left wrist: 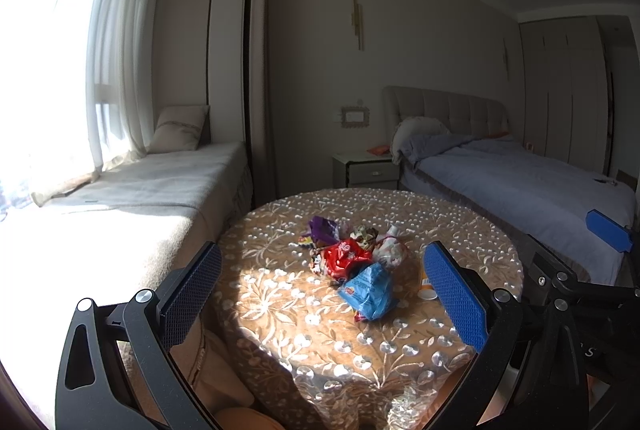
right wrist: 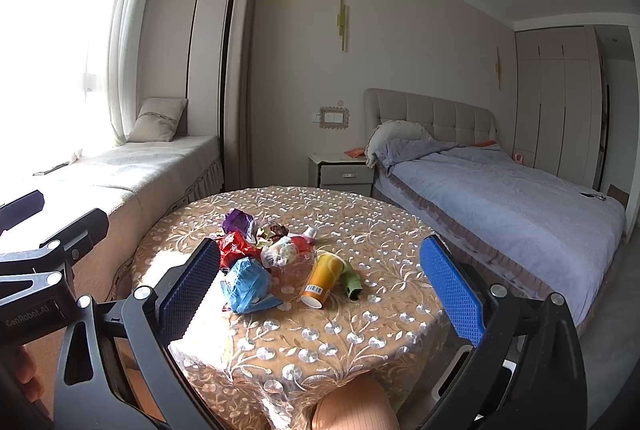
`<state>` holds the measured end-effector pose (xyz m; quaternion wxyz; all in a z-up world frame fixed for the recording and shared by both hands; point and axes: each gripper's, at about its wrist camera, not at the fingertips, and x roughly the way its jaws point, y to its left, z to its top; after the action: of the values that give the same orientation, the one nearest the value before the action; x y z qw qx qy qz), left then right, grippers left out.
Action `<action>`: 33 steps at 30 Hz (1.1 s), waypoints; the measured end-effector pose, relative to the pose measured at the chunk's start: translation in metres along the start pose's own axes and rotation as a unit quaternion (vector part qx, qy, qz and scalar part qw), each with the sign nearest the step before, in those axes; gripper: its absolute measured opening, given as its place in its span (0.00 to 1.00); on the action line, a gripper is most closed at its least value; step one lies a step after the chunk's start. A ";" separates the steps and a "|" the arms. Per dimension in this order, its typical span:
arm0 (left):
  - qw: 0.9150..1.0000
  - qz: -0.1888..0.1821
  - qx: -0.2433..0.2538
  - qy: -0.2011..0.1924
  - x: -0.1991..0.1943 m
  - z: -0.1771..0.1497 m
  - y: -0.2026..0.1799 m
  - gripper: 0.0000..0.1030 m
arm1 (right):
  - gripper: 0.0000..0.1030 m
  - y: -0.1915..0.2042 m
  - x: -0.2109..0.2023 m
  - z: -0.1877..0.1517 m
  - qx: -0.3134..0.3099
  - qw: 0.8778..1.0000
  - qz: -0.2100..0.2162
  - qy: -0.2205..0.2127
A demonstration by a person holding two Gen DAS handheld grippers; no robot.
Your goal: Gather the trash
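Observation:
A heap of trash lies mid-table on a round table [left wrist: 372, 346] [right wrist: 328, 342] with a gold floral cloth. It holds a blue wrapper [left wrist: 370, 290] [right wrist: 246, 284], a red wrapper [left wrist: 344, 258] [right wrist: 234, 248], a purple wrapper [left wrist: 322, 230] [right wrist: 238, 220], a clear bag of white bits [left wrist: 390, 250] [right wrist: 282, 252], an orange cup lying on its side [right wrist: 324, 278] and a green scrap [right wrist: 352, 282]. My left gripper [left wrist: 324, 294] is open and empty, held above the near side of the table. My right gripper [right wrist: 320, 290] is open and empty, also short of the heap.
A window seat with a cushion [left wrist: 120, 190] [right wrist: 132, 166] runs along the left. A bed with a blue cover [left wrist: 520, 186] [right wrist: 500, 190] stands on the right, with a nightstand [left wrist: 368, 170] [right wrist: 344, 172] behind the table. A white bin edge [right wrist: 456, 370] shows at the table's right.

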<state>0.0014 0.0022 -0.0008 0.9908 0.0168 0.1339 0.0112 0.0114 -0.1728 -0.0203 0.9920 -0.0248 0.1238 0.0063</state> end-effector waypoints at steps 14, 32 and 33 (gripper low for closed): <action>1.000 -0.001 -0.001 -0.001 -0.001 0.001 0.002 0.96 | 0.97 0.000 0.000 0.000 0.000 1.000 0.000 0.001; 1.000 -0.009 0.013 0.017 0.017 -0.009 -0.004 0.96 | 0.97 0.000 0.021 -0.007 -0.008 1.000 -0.002 0.016; 1.000 -0.008 0.018 0.020 0.022 -0.011 -0.007 0.96 | 0.97 -0.002 0.026 -0.008 -0.009 1.000 -0.003 0.021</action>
<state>0.0194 -0.0034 -0.0173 0.9876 0.0335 0.1536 0.0009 0.0347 -0.1747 -0.0348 0.9890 -0.0339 0.1443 0.0040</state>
